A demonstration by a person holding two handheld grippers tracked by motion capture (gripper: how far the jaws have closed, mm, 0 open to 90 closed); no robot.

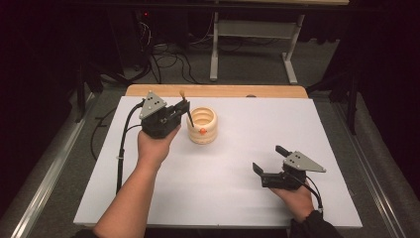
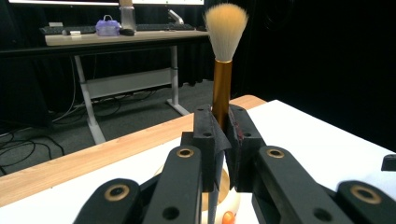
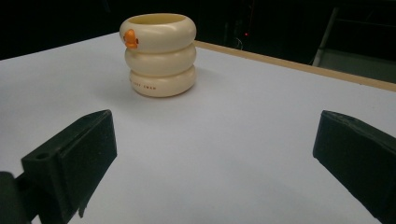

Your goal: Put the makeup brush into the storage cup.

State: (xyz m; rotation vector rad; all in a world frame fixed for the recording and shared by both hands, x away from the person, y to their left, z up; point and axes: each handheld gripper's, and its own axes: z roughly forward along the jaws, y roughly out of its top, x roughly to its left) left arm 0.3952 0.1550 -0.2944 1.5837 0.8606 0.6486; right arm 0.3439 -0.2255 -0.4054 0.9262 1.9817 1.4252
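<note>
White surface [image 1: 233, 173], wood-edged at the far side, dark room behind; cream ringed cup [image 1: 202, 125] with an orange mark, upright left of centre, apparently to receive the brush; left claw [image 1: 184, 110] just beside the cup, clenched on the brush [image 2: 220, 79], bristles up, handle over the cup's rim; right claw [image 1: 268, 158] released, idle, well apart.

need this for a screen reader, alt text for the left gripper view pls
The left gripper is shut on the gold handle of a makeup brush, held upright with pale bristles on top. Below the jaws sits a cream holder, on a white table.
</note>
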